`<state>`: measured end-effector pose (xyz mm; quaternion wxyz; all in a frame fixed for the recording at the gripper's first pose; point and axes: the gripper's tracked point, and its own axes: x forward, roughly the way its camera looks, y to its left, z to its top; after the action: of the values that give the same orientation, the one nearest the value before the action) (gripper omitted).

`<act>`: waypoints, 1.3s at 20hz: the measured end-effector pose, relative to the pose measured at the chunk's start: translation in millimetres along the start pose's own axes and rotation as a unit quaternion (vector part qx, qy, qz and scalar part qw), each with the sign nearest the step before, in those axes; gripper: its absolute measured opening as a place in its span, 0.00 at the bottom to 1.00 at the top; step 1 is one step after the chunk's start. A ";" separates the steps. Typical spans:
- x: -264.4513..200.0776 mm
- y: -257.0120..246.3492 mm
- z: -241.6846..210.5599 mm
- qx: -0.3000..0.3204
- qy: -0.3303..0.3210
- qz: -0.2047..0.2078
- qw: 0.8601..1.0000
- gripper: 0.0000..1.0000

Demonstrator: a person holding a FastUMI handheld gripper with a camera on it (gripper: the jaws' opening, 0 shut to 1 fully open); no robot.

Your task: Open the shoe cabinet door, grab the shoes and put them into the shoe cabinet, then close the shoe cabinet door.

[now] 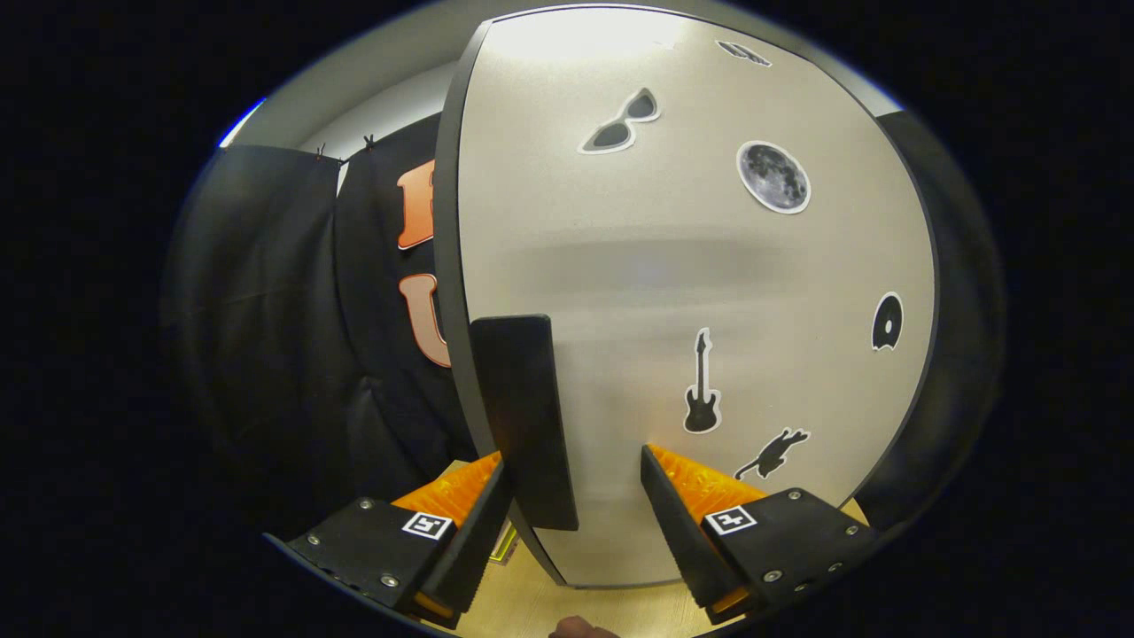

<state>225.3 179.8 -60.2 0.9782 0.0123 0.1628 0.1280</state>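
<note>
Directly ahead, the shoe cabinet door [691, 292] is seen as a broad pale panel dotted with stickers: sunglasses [622, 121], a moon [773, 176], a guitar [701, 387]. Its dark left edge runs upright, and a dark handle [524, 416] is mounted along that edge, with its long axis vertical. Beyond the edge, the booth's black cloth wall [283, 337] is visible. Below, a strip of light wooden floor [567, 611] is seen.

The hand-held gripper [574, 483] is held open, its fingers spread wide apart and pressing on nothing. The handle lies just ahead of the left finger and slightly inside it; the right finger stands off against the bare door face. Whether the door is fully shut or already slightly ajar cannot be told.

The opening step is judged to be in hand. For a grip, the fingers would need to be closed across the handle's short width, so that the door can be swung about its far side.
</note>
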 end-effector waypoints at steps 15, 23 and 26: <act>-66.5 5.5 -6.9 -0.022 -0.002 -0.028 0.999 0.89; -106.3 -12.2 16.6 -0.043 -0.058 -0.055 0.996 0.89; -122.4 -21.7 20.2 -0.045 -0.069 -0.057 0.995 0.88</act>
<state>125.2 128.0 -3.9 0.9924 -0.0322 0.0891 0.0780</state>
